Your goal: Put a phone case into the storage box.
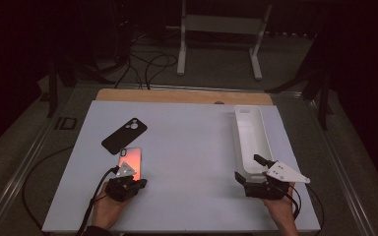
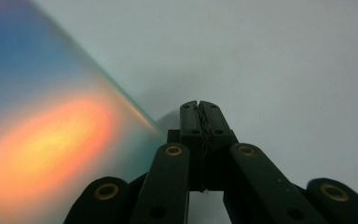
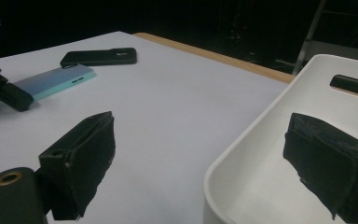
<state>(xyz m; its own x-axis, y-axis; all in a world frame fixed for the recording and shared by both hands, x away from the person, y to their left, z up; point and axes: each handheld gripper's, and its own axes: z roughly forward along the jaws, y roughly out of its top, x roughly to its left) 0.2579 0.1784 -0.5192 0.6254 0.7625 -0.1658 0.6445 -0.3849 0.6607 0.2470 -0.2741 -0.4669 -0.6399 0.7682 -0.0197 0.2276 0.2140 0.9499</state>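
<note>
My left gripper [image 1: 129, 173] sits near the front-left part of the bench [image 1: 187, 147], its jaws pressed flat together with nothing between them. Its tips are at the near end of the phone [image 1: 130, 158], which lies face up with a glowing orange screen; whether they touch it I cannot tell. Just beyond the phone, toward the left edge, lies a black phone case [image 1: 124, 135], back side up. My right gripper [image 1: 248, 169] stands wide open at the front-right, straddling the near end wall of the white tray [image 1: 251, 137], one jaw inside it and one outside over the bench
</note>
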